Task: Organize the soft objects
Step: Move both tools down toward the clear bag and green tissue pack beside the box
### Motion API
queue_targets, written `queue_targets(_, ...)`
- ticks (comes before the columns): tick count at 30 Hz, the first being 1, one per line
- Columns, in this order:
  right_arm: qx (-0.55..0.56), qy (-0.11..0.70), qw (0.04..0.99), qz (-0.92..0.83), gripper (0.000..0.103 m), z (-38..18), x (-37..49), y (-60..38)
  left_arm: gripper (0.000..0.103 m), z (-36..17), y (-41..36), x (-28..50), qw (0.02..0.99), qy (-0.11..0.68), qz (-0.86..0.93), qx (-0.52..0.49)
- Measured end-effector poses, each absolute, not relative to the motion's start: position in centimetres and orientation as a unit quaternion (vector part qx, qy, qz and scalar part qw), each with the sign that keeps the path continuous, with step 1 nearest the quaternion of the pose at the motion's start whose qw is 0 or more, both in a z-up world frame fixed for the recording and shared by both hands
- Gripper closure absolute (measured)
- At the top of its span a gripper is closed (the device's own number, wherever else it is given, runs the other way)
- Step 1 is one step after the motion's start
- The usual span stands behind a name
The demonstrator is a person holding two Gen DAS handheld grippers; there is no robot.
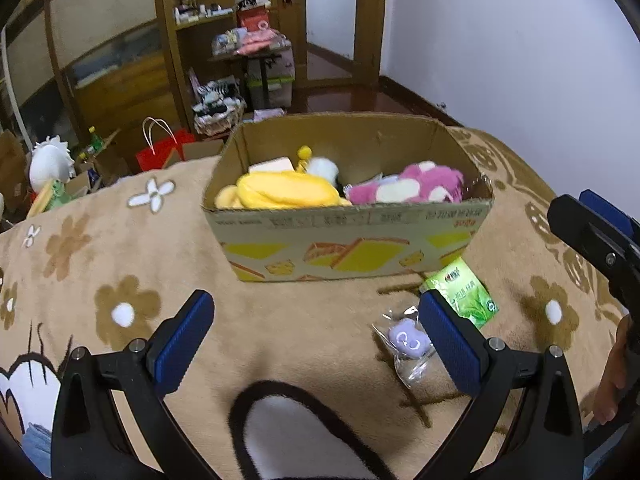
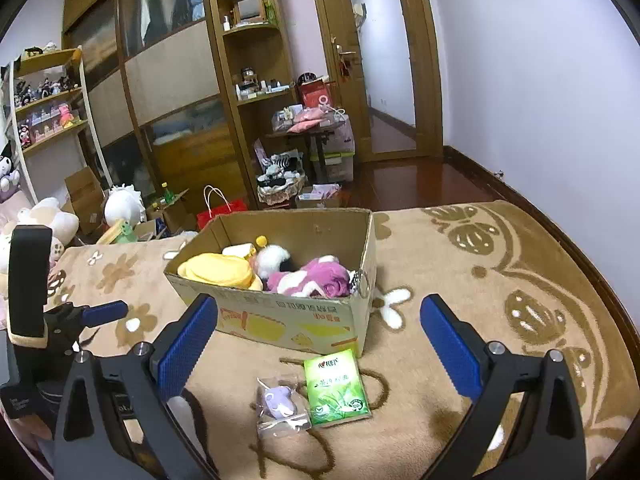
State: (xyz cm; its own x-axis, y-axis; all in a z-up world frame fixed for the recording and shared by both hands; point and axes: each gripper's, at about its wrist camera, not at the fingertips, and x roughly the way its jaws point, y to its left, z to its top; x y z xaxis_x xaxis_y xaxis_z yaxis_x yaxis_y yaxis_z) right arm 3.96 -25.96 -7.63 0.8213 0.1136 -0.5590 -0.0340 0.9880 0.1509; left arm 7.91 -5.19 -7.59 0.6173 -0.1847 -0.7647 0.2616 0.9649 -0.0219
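Nearest the lenses, both grippers hover with jaws spread and nothing between them. Just ahead of the right gripper on the flowered blanket lie a bagged purple toy and a green tissue pack, touching side by side, the pack's long axis running toward the cardboard box. From the left gripper they sit off to its right, so the right hand looks better placed. Yellow and pink plush already fill the box.
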Motion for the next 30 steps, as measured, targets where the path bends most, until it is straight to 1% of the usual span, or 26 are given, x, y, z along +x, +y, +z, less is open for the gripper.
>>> queue_targets(12, 0.076, 0.340, 0.937, 0.034, 0.000, -11.3, 6.6, -26.3, 0.002, -10.8, -6.1, 9.7, 0.871, 0.469, -0.143, 0.040)
queue_targets(25, 0.090, 0.380, 0.920, 0.019, 0.000, -13.8, 8.3, -27.1, 0.002, -13.1, -8.6, 10.5, 0.848, 0.492, -0.187, 0.057)
queue_targets(30, 0.090, 0.397, 0.913, 0.015, 0.000, -15.0, 8.8, -27.3, 0.002, -14.1, -9.5, 10.8, 0.835, 0.506, -0.212, 0.047)
